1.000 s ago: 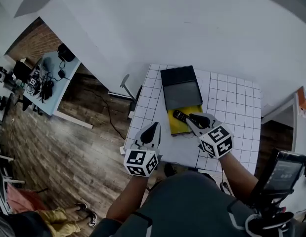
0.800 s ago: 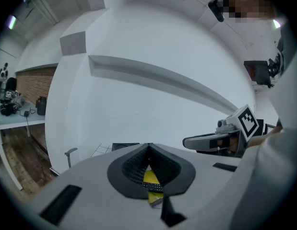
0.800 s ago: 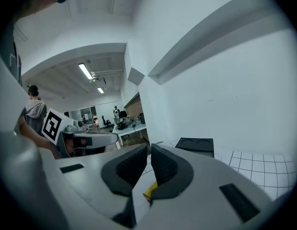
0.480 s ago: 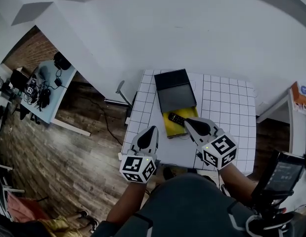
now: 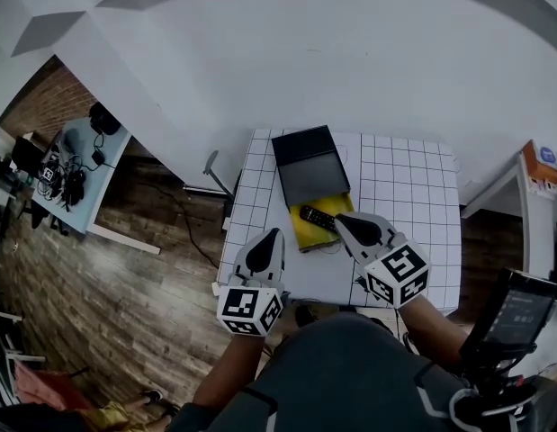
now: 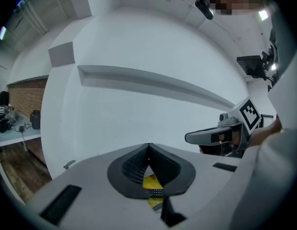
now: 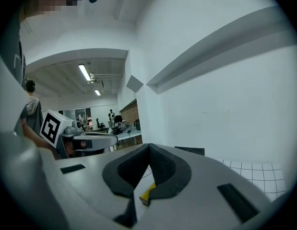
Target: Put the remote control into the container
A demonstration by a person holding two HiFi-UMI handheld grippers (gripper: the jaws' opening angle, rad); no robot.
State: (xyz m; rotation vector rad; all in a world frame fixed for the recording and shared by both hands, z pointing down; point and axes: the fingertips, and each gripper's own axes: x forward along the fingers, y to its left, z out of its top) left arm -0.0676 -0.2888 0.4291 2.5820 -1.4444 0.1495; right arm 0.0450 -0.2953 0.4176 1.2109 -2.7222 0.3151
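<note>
Remote (image 5: 317, 218) lies slantwise on the yellow container (image 5: 327, 236), far end near the black box (image 5: 309, 165), so prob. already in. Right gripper (image 5: 342, 221) is just beside it, jaws together w/ nothing between. Left gripper (image 5: 270, 236) hangs apart at the table (image 5: 413, 178) edge, jaws together, empty, not needed here. Only head view shows the remote; gripper views catch just a yellow sliver below the jaws.

We are looking at a black remote control (image 5: 318, 218), a container (image 5: 312, 165) showing black above and yellow below, and a white desk (image 5: 404, 178) carrying a dark grid. The grey left gripper (image 5: 267, 237) and right gripper (image 5: 343, 220) are wearing black-and-white square markers.
</note>
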